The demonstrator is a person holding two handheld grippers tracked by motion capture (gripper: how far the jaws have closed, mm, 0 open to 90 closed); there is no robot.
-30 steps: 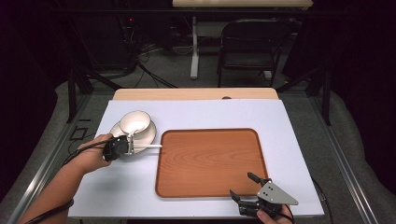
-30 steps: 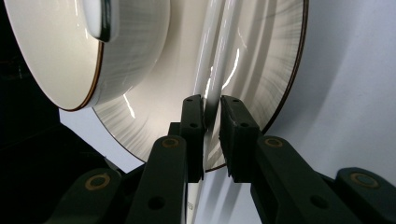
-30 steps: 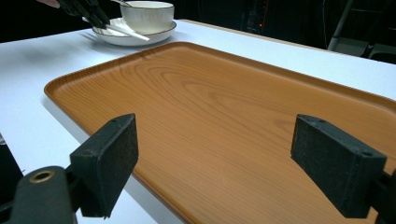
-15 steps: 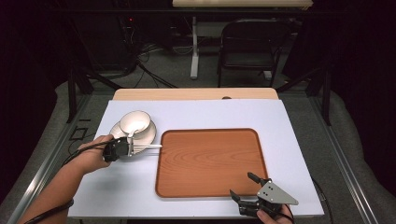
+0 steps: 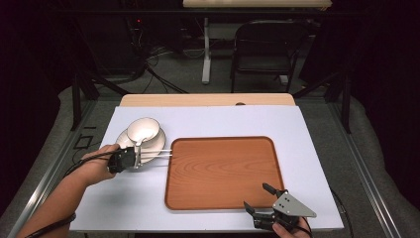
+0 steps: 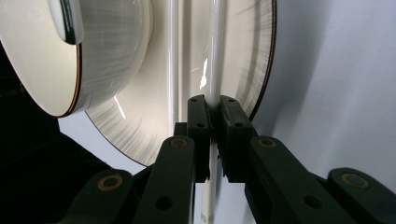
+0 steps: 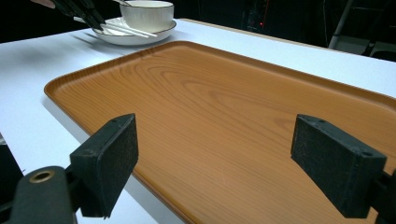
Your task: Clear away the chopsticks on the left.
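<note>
Dark room, white table (image 5: 208, 119) bearing wooden tray (image 5: 223, 171).

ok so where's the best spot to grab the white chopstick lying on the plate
Near its end that sticks out past the rim of the white plate, where the left gripper is shut on it now. The thin white chopstick lies flat across the plate beside its twin, so come in along its length from the overhanging end, one jaw on each side.
</note>
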